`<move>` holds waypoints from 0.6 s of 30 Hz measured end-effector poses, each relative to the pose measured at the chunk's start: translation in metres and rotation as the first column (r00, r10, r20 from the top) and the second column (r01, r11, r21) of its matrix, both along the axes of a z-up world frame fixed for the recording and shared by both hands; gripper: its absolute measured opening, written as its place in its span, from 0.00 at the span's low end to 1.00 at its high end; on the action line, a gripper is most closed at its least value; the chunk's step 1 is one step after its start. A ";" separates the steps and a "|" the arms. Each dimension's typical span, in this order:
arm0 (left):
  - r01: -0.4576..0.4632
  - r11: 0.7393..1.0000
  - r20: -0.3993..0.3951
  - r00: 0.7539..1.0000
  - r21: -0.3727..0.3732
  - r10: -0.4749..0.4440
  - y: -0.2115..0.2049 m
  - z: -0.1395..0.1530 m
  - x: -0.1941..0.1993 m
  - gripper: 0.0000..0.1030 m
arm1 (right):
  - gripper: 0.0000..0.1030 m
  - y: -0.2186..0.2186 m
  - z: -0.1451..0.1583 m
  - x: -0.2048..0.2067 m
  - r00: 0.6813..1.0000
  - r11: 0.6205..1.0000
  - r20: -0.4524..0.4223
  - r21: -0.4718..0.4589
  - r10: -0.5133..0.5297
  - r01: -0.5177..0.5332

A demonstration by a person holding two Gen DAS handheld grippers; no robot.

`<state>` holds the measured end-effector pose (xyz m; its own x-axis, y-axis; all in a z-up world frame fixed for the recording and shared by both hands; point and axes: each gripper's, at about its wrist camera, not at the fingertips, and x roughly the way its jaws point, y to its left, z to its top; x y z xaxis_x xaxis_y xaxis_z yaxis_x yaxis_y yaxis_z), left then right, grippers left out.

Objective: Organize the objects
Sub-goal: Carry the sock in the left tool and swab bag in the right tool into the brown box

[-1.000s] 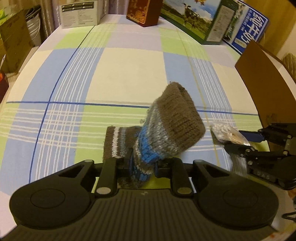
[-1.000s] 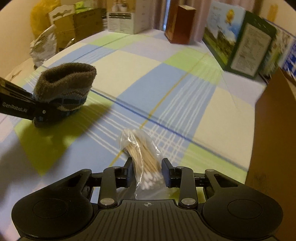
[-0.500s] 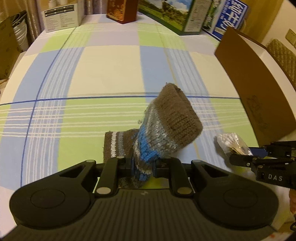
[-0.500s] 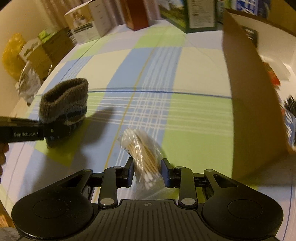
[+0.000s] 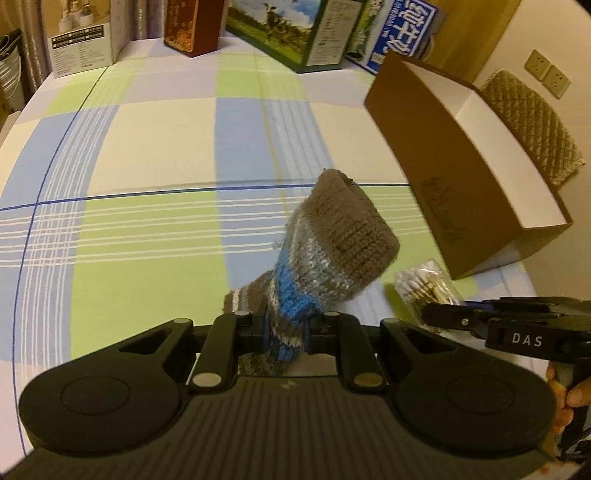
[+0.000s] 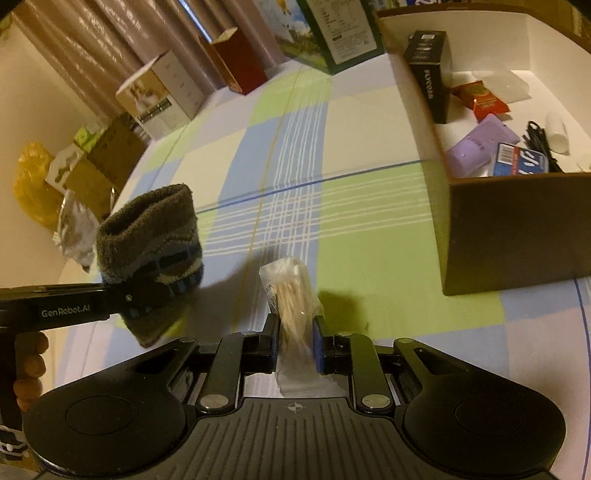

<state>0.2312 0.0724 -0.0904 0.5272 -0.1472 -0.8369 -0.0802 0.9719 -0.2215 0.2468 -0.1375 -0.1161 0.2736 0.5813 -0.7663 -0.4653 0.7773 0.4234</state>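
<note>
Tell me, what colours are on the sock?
Brown, grey and blue stripes on the sock, clearest in the left wrist view.

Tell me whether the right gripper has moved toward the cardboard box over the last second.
Yes. In the right wrist view the right gripper, shut on the cotton swab bag, now sees inside the cardboard box, earlier only its outer wall at the right edge.

A wide table under a checked cloth of blue, green, cream and lilac squares [image 5: 155, 155] fills both views under warm, yellowish light. Along its far edge stand a white printed carton [image 5: 83, 37], a dark red-brown box [image 5: 192, 26] and a large green box with a landscape picture [image 5: 291, 33], with brownish pleated curtains [image 6: 92, 44] behind them. A cream wall carries two beige sockets [image 5: 546, 72], and a tan woven chair back [image 5: 535, 122] rises at the table's right side.
</note>
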 end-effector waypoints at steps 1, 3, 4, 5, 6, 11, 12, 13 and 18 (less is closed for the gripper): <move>0.003 1.000 0.005 1.000 -0.007 -0.003 -0.002 0.003 -0.001 0.11 | 0.15 -0.003 0.003 -0.001 1.000 1.000 0.004 0.009 -0.005 0.005; 0.008 1.000 0.012 1.000 -0.016 -0.008 -0.006 0.007 -0.003 0.11 | 0.15 -0.007 0.008 -0.003 1.000 1.000 0.011 0.024 -0.013 0.013; 0.011 1.000 0.014 1.000 -0.019 -0.010 -0.008 0.009 -0.002 0.11 | 0.15 -0.010 0.011 -0.004 1.000 0.999 0.017 0.033 -0.016 0.016; 0.015 1.000 0.018 1.000 -0.022 -0.014 -0.010 0.011 -0.003 0.11 | 0.15 -0.011 0.013 -0.005 1.000 0.999 0.022 0.039 -0.020 0.019; 0.019 1.000 0.022 1.000 -0.024 -0.018 -0.012 0.014 -0.003 0.11 | 0.15 -0.013 0.015 -0.006 0.999 0.999 0.026 0.046 -0.023 0.021; 0.038 0.999 0.050 0.998 -0.024 -0.037 -0.023 0.025 -0.005 0.11 | 0.15 -0.023 0.028 -0.008 0.998 0.996 0.050 0.078 -0.035 0.031; 0.041 0.999 0.055 0.998 -0.025 -0.040 -0.025 0.027 -0.005 0.11 | 0.15 -0.024 0.030 -0.009 0.998 0.996 0.054 0.083 -0.037 0.033; 0.044 0.999 0.061 0.997 -0.026 -0.043 -0.027 0.029 -0.005 0.11 | 0.15 -0.026 0.033 -0.009 0.998 0.995 0.058 0.089 -0.039 0.034; 0.064 0.997 0.091 0.994 -0.032 -0.061 -0.038 0.041 -0.005 0.11 | 0.15 -0.037 0.048 -0.010 0.995 0.992 0.080 0.122 -0.052 0.042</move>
<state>0.2266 0.0341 -0.0491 0.5885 -0.2106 -0.7806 0.0023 0.9659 -0.2588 0.2363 -0.1743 -0.0681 0.3627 0.6527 -0.6652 -0.4671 0.7450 0.4762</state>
